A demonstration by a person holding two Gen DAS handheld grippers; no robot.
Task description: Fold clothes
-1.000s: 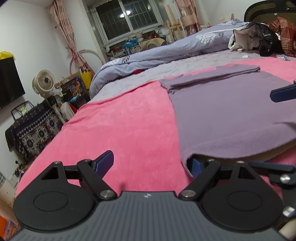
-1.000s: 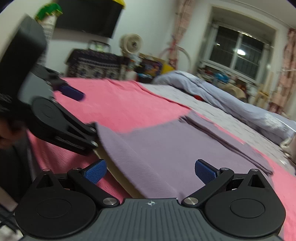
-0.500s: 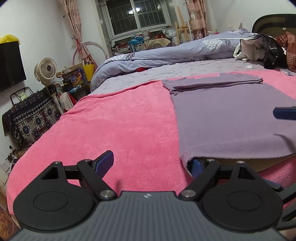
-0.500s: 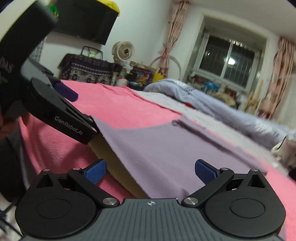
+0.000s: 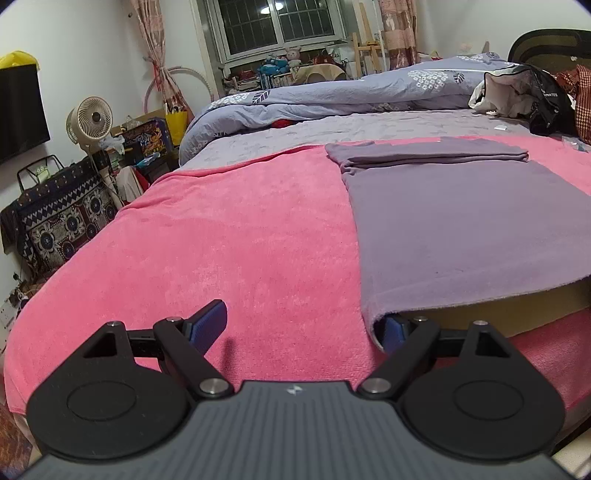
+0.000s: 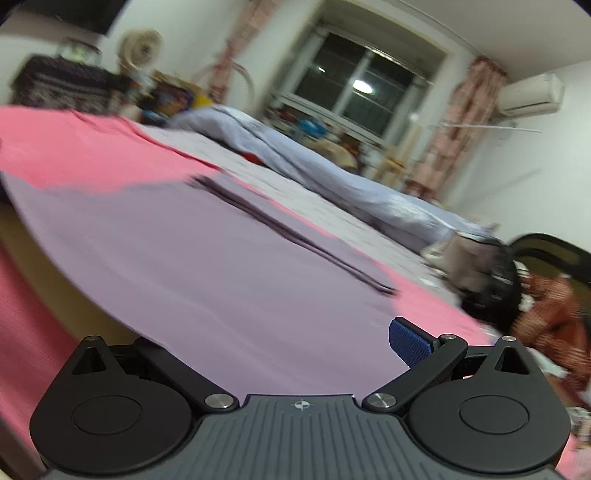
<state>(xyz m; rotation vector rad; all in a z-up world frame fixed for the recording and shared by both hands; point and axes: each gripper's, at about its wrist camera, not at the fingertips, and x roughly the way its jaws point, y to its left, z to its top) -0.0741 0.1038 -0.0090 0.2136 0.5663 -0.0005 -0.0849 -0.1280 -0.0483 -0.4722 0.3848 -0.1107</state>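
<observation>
A purple garment point(image 5: 461, 229) lies flat on the pink blanket point(image 5: 240, 240), its far end folded into a narrow band point(image 5: 424, 153). A tan board point(image 5: 517, 314) shows under its near hem. My left gripper point(image 5: 301, 326) stands open at the garment's near left corner, with the right fingertip point(image 5: 393, 330) tucked under the cloth and the left one over bare blanket. In the blurred right wrist view the garment point(image 6: 221, 266) fills the middle. My right gripper point(image 6: 266, 339) is open at the near hem. Its left finger is hidden under the cloth and its right pad point(image 6: 410, 341) lies above it.
A blue-grey duvet point(image 5: 351, 96) is bunched along the bed's far side. A heap of clothes and a dark bag point(image 5: 535, 96) sits at the far right. Left of the bed stand a fan point(image 5: 90, 120), a patterned cover point(image 5: 62, 221) and clutter below the window point(image 5: 277, 22).
My right gripper has swung right along the hem, so the left gripper has left its view and its blue finger has left the left wrist view. The left gripper has stayed at the corner.
</observation>
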